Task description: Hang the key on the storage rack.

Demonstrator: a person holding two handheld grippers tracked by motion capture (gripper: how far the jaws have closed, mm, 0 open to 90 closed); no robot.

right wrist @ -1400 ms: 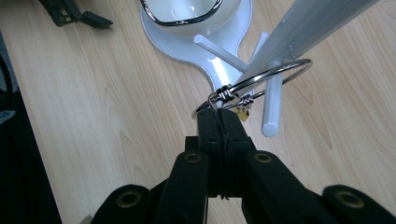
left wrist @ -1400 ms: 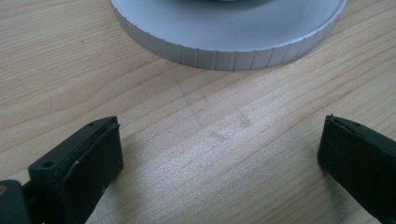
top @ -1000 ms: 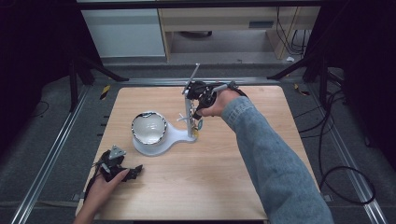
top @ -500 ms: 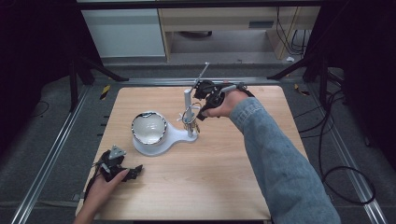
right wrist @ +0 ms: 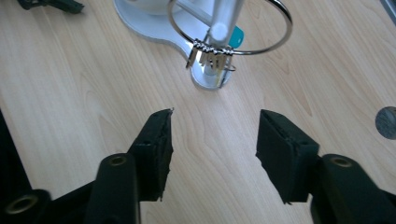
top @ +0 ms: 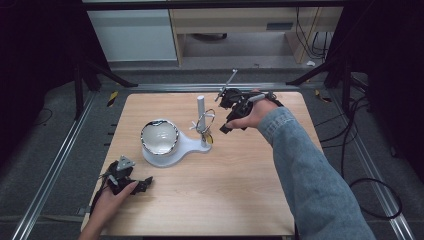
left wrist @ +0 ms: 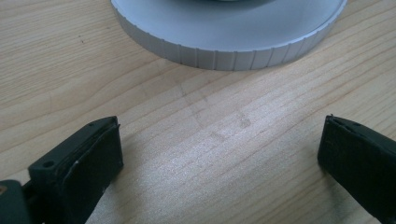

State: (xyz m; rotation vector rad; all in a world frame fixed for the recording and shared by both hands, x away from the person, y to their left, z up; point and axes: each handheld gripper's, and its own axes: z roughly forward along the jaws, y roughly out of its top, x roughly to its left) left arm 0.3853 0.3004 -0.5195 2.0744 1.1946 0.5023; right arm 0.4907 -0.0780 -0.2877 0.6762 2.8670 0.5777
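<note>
High view is showing a wooden table [top: 240,200] with a white stand [top: 172,150] sitting near its middle: a round base at the left is carrying a shiny metal bowl [top: 159,136], and a narrow tongue of the base is running right to an upright white post [top: 201,112]. A metal ring [top: 205,121] is hanging around the post, with small keys [right wrist: 208,57] dangling from it and a teal tag [right wrist: 236,36] peeking out behind; what the bowl is holding cannot be told from here. The right gripper [top: 223,127] is hovering just to the right of the post, apart from it, its jaws standing moderately apart and holding nothing, with bare wood lying between them in the right gripper view and the ring and post rising just ahead. The left gripper [top: 145,184] is resting low at the near left of the table, below the round base; in the left gripper view its jaws are spreading wide and empty, and the ribbed edge of the base is sitting across the wood in front of them. A rod [top: 227,82] is sticking up from the right hand's tool
</note>
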